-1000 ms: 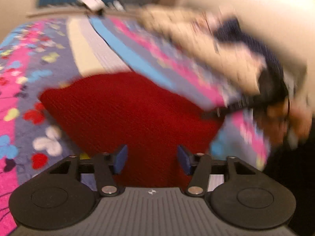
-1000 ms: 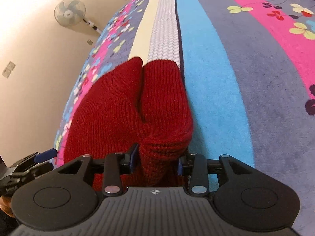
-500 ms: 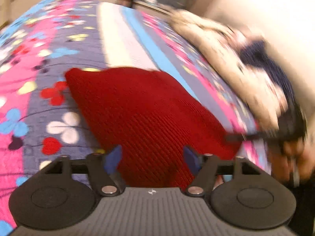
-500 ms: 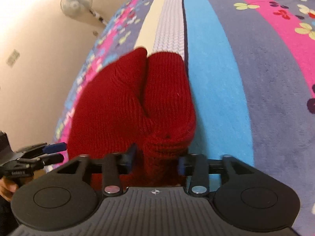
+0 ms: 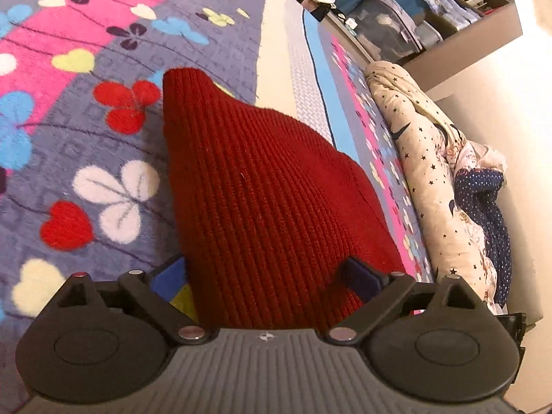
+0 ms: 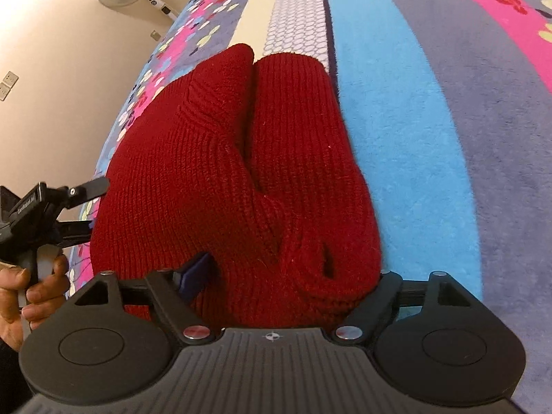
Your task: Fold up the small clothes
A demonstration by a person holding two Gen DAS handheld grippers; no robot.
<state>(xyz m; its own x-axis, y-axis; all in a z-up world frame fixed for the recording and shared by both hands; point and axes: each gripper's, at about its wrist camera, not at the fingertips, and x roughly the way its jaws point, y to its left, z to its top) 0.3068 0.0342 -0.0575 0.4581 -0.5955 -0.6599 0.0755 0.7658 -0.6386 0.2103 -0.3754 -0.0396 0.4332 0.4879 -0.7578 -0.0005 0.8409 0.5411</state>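
Your dark red ribbed knit garment (image 5: pixel 262 186) lies folded on the flower-patterned fleece blanket (image 5: pixel 86 145) covering the bed, across the blanket's white and light blue stripes and near its close edge. Your left gripper (image 5: pixel 267 272) is opening, jaws wide; the garment's end sits between the blue pads (image 5: pixel 358 274) without being pinched. Your right gripper (image 6: pixel 286 276) is also opening; the garment's bunched hem lies between its jaws, and only one blue pad shows, clear of the knit. A star-printed cream bundle of cloth (image 5: pixel 424 158) lies along the blanket's far side edge. Your left hand (image 6: pixel 31 286) shows at the right view's left border.
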